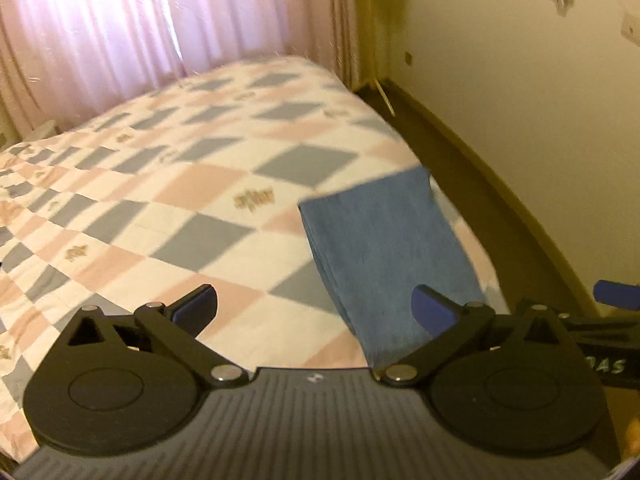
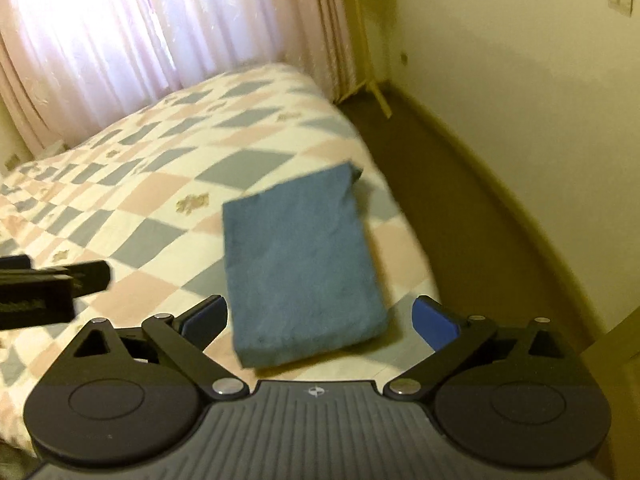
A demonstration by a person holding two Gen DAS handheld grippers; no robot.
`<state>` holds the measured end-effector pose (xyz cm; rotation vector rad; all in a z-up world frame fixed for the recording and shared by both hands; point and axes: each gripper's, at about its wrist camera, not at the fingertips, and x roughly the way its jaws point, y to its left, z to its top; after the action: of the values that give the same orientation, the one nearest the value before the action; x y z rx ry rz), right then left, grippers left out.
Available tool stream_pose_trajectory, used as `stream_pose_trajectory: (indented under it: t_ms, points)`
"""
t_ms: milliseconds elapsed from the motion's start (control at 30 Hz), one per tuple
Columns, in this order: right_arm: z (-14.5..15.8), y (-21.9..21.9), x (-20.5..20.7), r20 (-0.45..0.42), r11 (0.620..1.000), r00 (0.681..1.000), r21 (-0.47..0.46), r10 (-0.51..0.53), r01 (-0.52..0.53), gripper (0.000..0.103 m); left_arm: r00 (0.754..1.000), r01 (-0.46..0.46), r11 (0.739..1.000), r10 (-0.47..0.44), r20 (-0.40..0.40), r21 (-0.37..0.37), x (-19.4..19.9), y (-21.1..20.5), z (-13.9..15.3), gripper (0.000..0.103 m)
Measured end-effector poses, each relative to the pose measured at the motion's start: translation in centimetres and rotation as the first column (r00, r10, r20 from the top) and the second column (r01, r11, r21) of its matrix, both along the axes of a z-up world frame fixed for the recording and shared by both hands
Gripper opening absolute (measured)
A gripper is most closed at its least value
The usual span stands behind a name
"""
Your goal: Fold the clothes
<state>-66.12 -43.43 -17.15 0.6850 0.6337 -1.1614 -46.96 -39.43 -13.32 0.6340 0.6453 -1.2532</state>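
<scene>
**Operator:** Bedroom on both feeds: a checked quilt (image 2: 168,184) under me, pink curtains (image 2: 120,36) far behind it, brown floor (image 2: 460,208) and a cream wall (image 2: 520,100) off to my right. Nearest in, my right gripper (image 2: 318,318) has its blue-padded fingers spread wide with nothing between them.

**Spotter:** And the left?

**Operator:** The left gripper (image 1: 314,306) is the same, jaws wide and empty. From the right wrist I see its black body poking in at the edge, clear of the cloth.

**Spotter:** Where's the garment?

**Operator:** Just beyond my right fingertips lies the folded blue garment (image 2: 300,268), a thick, flat rectangle on the quilt near the bed's floor-side edge. One far corner sticks out a little untidily. Neither gripper touches it.

**Spotter:** So which step?

**Operator:** I judge this piece's folding is essentially finished and released. Next, I'd either tuck that far corner square with a light pinch, or pull both grippers away and look for another item. I can't see any other clothes in these views.
</scene>
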Motion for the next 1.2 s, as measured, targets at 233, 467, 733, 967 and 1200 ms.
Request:
stream_pose_trajectory:
  t_ms: [233,467,733,967,1200]
  points:
    - [5.7,2.9,0.5,-0.057,0.988,0.998,-0.152,-0.034,0.025,0.103,0.996,-0.038,0.996,0.031,-0.084,-0.075,0.9,2.6,5.5,0.102]
    - [7.5,5.8,1.1,-0.017,0.99,0.998,-0.121,-0.068,0.066,0.103,0.996,0.028,0.999,-0.031,-0.087,-0.036,1.7,4.2,7.0,0.102]
    - [6.0,9.4,2.3,0.041,0.974,0.974,0.051,-0.222,0.22,0.103,0.996,0.077,0.997,-0.075,-0.055,0.027,3.6,7.6,5.7,0.102]
    - [4.7,13.7,4.9,-0.022,0.962,0.964,0.071,-0.263,0.264,0.103,0.992,0.124,0.991,-0.123,-0.042,0.045,5.4,11.2,4.4,0.102]
    - [3.8,16.7,8.0,-0.069,0.959,0.963,0.09,-0.261,0.267,0.103,0.989,0.143,0.988,-0.141,-0.045,0.061,7.0,13.4,2.6,0.102]
